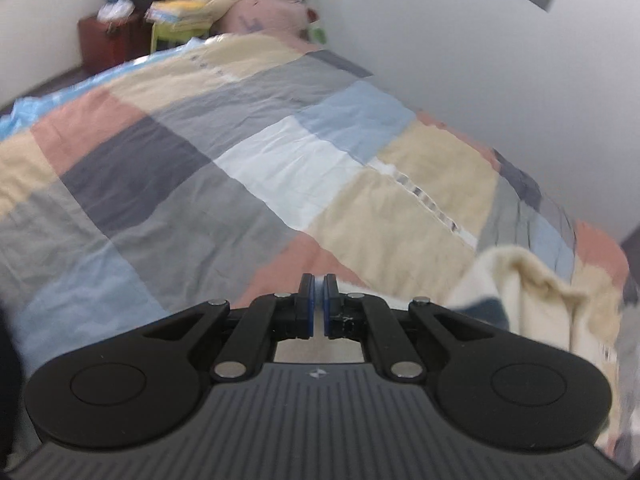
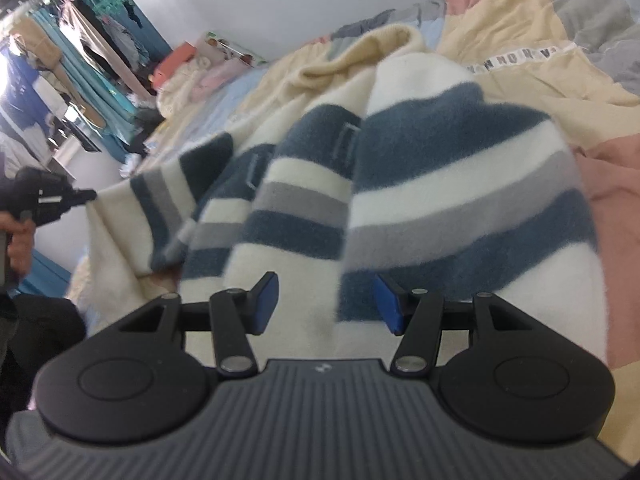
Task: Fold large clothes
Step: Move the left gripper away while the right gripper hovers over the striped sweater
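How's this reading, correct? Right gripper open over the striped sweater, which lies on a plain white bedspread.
Not quite. The bedspread is not plain white: it is a patchwork of beige, grey, blue and pink blocks, as the left wrist view shows most clearly. The rest holds: the right gripper is open over the striped sweater, which lies on that bedspread.

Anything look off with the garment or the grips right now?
The striped sweater lies bunched and ridged on the patchwork quilt, not flat. The left gripper pinches one edge, pulling it taut; the right gripper is open, its fingers apart over a fold.
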Available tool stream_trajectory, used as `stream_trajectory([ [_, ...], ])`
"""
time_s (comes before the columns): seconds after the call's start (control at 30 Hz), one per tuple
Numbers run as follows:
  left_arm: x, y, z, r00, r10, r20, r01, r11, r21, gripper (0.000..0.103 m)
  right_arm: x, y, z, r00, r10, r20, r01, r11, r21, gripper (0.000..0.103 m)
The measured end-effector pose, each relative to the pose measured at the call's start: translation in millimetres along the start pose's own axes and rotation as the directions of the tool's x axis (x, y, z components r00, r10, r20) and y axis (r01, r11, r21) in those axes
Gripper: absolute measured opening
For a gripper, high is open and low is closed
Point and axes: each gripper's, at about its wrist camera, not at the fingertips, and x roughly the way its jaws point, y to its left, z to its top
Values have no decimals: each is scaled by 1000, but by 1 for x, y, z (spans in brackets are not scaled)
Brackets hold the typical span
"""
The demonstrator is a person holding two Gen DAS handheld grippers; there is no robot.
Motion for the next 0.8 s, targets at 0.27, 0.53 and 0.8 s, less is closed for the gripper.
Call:
stream_trajectory([
  [0.27, 111, 25, 5, 989, 138, -48, -137, 990, 13, 5, 10, -3, 1, 998, -36, -43, 37, 999, 16, 56],
  [0.53, 178, 65, 0, 980, 176, -95, -181, 982, -48, 4, 34, 7, 14, 995, -86, -53, 82, 993, -83, 57],
  [0.8, 139, 63, -8, 990, 113, -89, -114, 993, -2, 5, 48, 8, 21, 993, -94, -66, 86, 990, -115, 59],
])
